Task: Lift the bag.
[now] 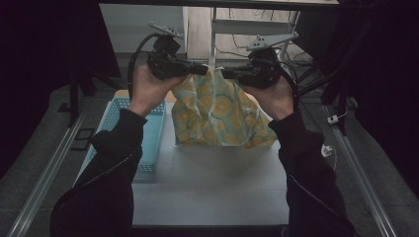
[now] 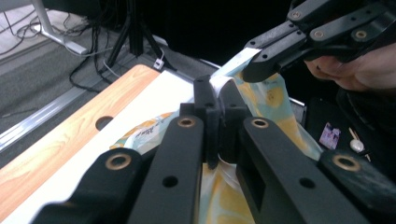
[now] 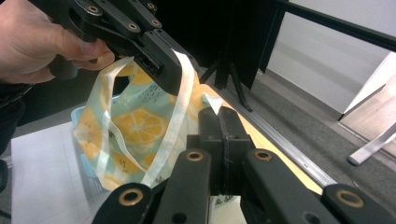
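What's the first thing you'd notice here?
The lemon-print bag, held up over the middle of the table by its white handles. The left gripper and right gripper each pinch a handle at the top. A blue basket lies to the bag's left.

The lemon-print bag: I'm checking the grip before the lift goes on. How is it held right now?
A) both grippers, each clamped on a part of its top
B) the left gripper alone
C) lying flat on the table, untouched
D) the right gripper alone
A: the left gripper and the right gripper are each shut on the top of the lemon-print bag, which hangs between them.
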Motion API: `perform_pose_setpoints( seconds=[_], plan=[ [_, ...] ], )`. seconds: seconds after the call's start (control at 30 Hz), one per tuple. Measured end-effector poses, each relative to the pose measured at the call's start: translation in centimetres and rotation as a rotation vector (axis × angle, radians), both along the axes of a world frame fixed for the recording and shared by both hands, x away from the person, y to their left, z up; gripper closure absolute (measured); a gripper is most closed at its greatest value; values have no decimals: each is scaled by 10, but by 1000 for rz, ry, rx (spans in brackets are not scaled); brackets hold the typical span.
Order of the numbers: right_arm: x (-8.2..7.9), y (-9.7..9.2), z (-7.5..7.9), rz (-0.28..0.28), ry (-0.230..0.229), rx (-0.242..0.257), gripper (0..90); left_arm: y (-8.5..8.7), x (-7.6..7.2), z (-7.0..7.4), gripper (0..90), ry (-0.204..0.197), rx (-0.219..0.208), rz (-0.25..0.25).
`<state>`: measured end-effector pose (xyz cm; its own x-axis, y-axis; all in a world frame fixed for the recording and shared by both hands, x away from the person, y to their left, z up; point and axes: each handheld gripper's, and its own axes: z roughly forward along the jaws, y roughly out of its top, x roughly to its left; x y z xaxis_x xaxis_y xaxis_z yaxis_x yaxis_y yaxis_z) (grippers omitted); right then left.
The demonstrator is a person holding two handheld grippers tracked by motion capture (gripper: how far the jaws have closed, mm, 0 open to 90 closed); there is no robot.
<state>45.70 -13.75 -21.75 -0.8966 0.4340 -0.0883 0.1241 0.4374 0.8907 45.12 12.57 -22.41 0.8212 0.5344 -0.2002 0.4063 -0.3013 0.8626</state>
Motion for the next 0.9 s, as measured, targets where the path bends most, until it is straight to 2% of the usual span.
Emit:
perform_pose_setpoints(
  seconds=[0.17,0.37,0.43,0.5,0.6,0.77,0.9],
  plan=[
    [-1,1,8,-7,-17,3,900,3,0,7,889,-23,-28,20],
    [-3,1,17,-18,-44,19,900,2,0,13,889,-66,-40,58],
    [-3,1,18,-24,-53,21,900,2,0,13,889,-86,-29,78],
    [-3,2,18,-27,-52,20,900,1,1,12,888,-86,-30,84],
    [-1,4,13,-36,-52,8,900,0,4,6,888,-82,-17,99],
    [7,5,-3,-44,-20,0,900,-5,11,-8,887,-65,11,101],
    [12,4,-12,-44,3,12,900,-6,16,-16,886,-50,-5,89]
  ],
)
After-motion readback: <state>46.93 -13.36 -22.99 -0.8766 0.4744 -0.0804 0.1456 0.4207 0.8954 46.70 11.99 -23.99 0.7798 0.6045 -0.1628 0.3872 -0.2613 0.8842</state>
